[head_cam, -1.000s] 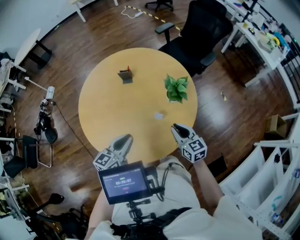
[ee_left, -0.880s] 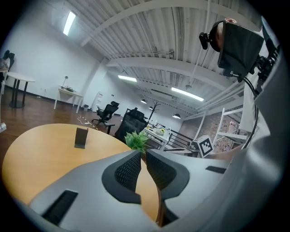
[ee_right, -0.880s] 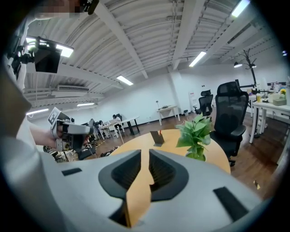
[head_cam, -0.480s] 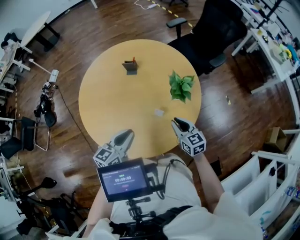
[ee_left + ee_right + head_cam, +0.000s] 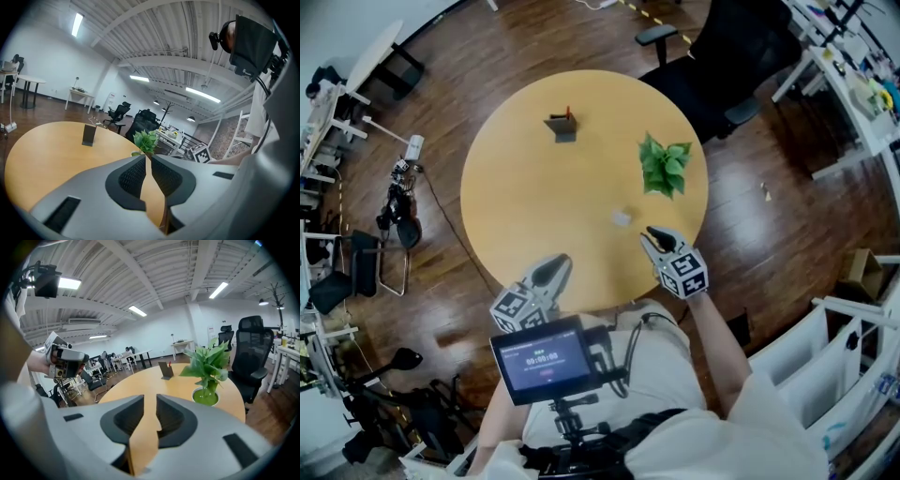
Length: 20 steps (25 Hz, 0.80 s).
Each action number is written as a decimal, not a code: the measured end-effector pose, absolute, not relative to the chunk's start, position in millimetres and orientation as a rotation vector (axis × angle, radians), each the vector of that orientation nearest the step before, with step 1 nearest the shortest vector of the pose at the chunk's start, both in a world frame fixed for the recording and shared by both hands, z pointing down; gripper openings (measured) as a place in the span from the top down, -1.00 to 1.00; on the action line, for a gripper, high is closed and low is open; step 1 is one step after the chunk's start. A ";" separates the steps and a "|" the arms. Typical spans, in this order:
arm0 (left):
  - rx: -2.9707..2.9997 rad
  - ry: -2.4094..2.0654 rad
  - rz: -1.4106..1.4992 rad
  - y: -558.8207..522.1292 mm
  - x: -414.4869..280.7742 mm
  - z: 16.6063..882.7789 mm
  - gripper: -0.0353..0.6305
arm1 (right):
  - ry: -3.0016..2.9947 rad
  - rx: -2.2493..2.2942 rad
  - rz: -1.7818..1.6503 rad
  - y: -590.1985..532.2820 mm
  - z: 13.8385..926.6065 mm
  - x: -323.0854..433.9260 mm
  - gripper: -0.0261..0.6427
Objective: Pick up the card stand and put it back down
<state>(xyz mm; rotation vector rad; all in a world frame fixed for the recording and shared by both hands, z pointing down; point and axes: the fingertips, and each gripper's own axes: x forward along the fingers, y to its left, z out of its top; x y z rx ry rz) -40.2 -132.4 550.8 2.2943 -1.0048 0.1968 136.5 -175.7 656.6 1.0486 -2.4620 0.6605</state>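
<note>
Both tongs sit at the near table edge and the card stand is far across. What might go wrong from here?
The card stand sits far across the table, so a stretched reach may knock it over.
The potted plant stands close ahead of the right tongs, whose jaws have just been opening with nothing between them; the arm may brush its leaves.

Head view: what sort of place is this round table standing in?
Most likely an open-plan office or lab: a black office chair beside the round table, white desks along the walls, and strip lights overhead.
</note>
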 end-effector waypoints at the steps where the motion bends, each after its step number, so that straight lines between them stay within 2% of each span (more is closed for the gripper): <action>1: 2.293 -1.006 0.198 -132.8 -39.8 552.0 0.79 | -2.459 1.041 0.663 -176.7 660.9 134.9 0.65; 20: 2.296 -0.955 0.255 -137.5 -41.7 566.4 0.79 | -2.321 0.979 0.699 -202.1 747.6 128.0 0.65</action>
